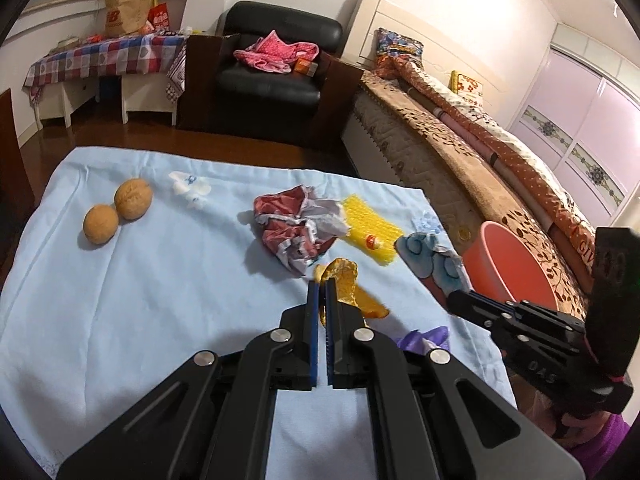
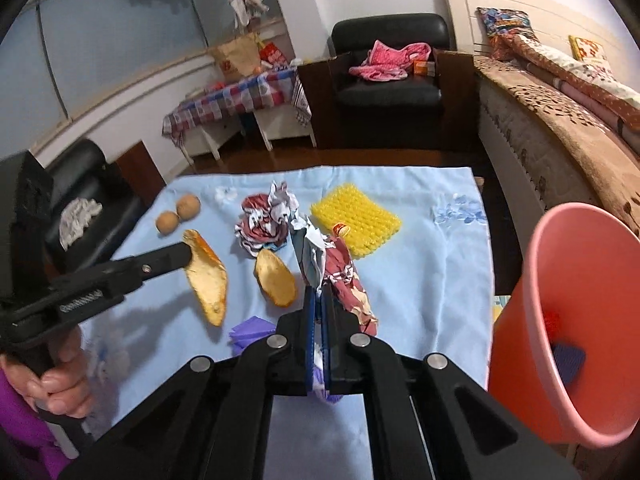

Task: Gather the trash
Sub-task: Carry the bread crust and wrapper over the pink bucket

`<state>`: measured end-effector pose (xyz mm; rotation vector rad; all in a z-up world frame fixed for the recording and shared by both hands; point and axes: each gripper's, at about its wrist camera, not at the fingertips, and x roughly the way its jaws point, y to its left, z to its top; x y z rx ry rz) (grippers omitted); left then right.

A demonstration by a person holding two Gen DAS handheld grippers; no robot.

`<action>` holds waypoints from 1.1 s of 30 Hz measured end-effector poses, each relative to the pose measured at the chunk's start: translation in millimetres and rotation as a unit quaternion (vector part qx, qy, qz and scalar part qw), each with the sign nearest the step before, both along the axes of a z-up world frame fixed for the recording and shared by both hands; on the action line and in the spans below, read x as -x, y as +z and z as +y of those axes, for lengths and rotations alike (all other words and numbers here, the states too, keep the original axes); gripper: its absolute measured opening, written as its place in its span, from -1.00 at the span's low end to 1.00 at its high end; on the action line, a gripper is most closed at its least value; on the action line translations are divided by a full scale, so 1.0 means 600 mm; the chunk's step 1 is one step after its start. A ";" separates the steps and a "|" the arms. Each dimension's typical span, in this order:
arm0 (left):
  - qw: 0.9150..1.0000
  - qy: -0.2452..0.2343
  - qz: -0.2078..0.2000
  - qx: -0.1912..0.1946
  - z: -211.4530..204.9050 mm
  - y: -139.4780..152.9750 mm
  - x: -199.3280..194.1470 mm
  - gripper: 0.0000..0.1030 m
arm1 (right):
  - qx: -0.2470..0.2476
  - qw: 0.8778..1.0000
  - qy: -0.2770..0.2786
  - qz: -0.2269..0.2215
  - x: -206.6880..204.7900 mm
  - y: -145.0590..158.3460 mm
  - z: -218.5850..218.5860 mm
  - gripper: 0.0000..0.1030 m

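Note:
My left gripper (image 1: pixel 322 286) is shut on an orange peel (image 1: pixel 346 286) and holds it above the blue cloth (image 1: pixel 140 300); the right wrist view shows that peel (image 2: pixel 206 276) hanging from it (image 2: pixel 188 254). My right gripper (image 2: pixel 318 294) is shut on a crumpled red-and-white wrapper (image 2: pixel 340 268), lifted off the cloth (image 2: pixel 440 272). In the left wrist view that wrapper (image 1: pixel 432 258) hangs beside the pink bin (image 1: pixel 508 264). A second peel (image 2: pixel 276 278), another crumpled wrapper (image 2: pixel 264 220), a purple scrap (image 2: pixel 248 330) and a yellow bubble sheet (image 2: pixel 356 218) lie on the cloth.
Two walnuts (image 1: pixel 116 210) sit at the cloth's far left. The pink bin (image 2: pixel 568 304) stands off the right edge and holds some trash. A bed (image 1: pixel 460 128) lies to the right, a black armchair (image 1: pixel 276 68) and a checked table (image 1: pixel 104 58) behind.

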<state>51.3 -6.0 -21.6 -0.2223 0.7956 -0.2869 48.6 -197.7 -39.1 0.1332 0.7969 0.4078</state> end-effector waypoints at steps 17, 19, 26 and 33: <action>0.998 -0.062 -0.029 -0.015 -0.102 0.047 0.011 -0.96 | -0.046 0.993 -0.103 -0.019 0.065 0.040 -0.134 -0.95; 0.997 -0.072 -0.031 -0.013 -0.121 0.051 0.010 -0.96 | -0.049 0.992 -0.118 -0.020 0.072 0.040 -0.154 -0.95; 0.992 -0.116 -0.044 -0.014 -0.194 0.071 0.004 -0.96 | -0.064 0.982 -0.176 -0.022 0.098 0.038 -0.228 -0.95; 0.985 -0.158 -0.060 -0.014 -0.276 0.089 0.001 -0.96 | -0.073 0.974 -0.215 -0.019 0.118 0.025 -0.283 -0.95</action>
